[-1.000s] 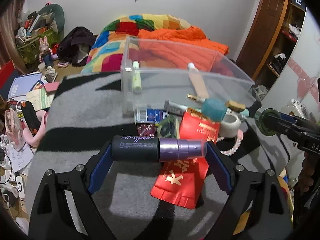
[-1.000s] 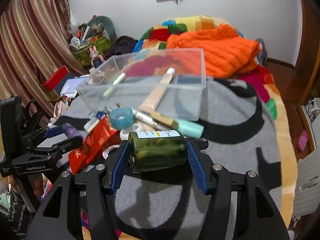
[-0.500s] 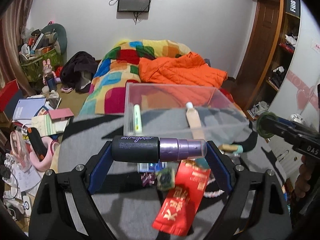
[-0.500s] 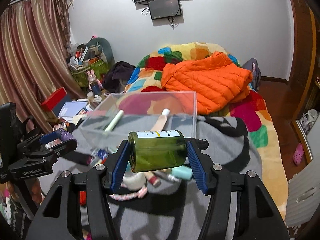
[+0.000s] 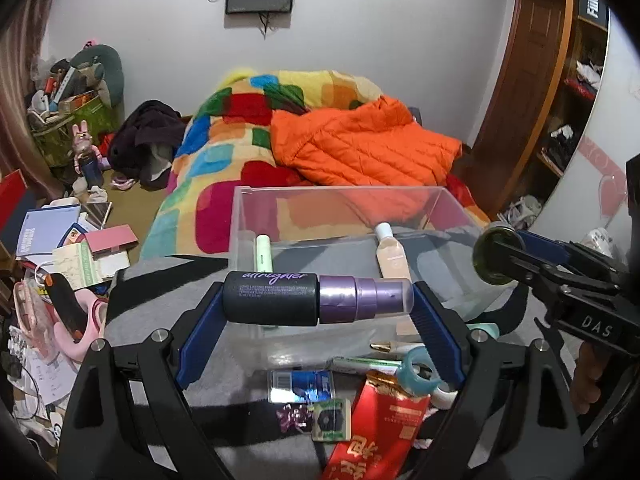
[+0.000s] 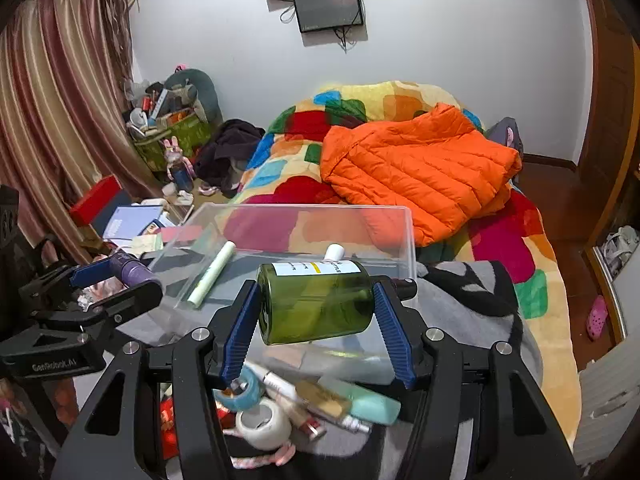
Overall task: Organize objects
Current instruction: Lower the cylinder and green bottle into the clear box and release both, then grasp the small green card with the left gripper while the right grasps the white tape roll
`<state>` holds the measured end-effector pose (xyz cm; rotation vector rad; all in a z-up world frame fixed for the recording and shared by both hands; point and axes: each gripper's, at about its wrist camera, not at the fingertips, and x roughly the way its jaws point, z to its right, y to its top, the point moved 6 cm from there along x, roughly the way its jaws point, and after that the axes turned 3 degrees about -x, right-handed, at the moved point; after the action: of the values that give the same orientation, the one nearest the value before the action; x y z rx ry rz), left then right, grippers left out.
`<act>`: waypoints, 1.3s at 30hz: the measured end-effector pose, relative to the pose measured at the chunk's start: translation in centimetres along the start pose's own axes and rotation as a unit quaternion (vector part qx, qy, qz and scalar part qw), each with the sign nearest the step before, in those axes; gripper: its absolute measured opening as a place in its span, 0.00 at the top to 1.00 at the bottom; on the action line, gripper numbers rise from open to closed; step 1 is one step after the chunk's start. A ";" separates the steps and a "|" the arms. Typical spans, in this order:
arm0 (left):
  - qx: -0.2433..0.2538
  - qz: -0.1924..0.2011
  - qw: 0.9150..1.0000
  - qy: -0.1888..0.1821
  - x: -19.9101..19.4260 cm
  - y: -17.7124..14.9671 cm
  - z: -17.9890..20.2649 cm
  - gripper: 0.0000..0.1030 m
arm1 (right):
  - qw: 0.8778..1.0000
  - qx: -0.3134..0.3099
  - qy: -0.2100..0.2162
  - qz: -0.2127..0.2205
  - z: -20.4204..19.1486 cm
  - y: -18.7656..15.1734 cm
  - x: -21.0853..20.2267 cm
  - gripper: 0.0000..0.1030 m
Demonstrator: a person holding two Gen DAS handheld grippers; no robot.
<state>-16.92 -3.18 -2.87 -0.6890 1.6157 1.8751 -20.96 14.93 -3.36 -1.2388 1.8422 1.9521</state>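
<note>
My left gripper (image 5: 316, 300) is shut on a black and purple spray bottle (image 5: 280, 298), held sideways above the near edge of a clear plastic bin (image 5: 340, 200). My right gripper (image 6: 316, 302) is shut on a green bottle (image 6: 316, 304) with a white label, held sideways over the bin's near wall (image 6: 304, 216). In the bin lie a pale green tube (image 5: 264, 254) and a beige bottle (image 5: 390, 254). The right gripper shows at the right of the left wrist view (image 5: 496, 258); the left gripper shows at the left of the right wrist view (image 6: 120, 276).
Loose items lie on the grey blanket (image 5: 152, 288) before the bin: a red packet (image 5: 380, 428), a blue card (image 5: 300, 384), teal tape (image 6: 240, 390), white tape (image 6: 262, 424), a teal tube (image 6: 360, 402). An orange jacket (image 6: 412, 172) lies on the bed behind. Clutter covers the floor at left.
Both grippers have risen and moved forward toward the bin with their bottles; the loose items now lie lower in view, under the grippers.
</note>
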 end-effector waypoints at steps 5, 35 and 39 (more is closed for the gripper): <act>0.027 -0.018 0.999 0.011 1.9 0.0 0.7 0.13 | 1.000 -0.018 -0.010 -0.022 -0.4 -0.1 2.1 0.47; 0.026 0.004 1.000 0.004 -2.6 -0.5 0.2 0.05 | 0.999 -0.024 0.008 -0.029 -0.7 -0.2 -0.3 0.35; 0.027 0.000 1.000 0.005 -3.4 -2.0 0.2 0.05 | 0.999 -0.021 0.008 -0.023 -0.3 -0.9 -1.7 0.35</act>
<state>-13.12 -3.00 -1.84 -0.6764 1.6656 1.8246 -19.12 15.56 -2.87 -1.3003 1.7729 1.9728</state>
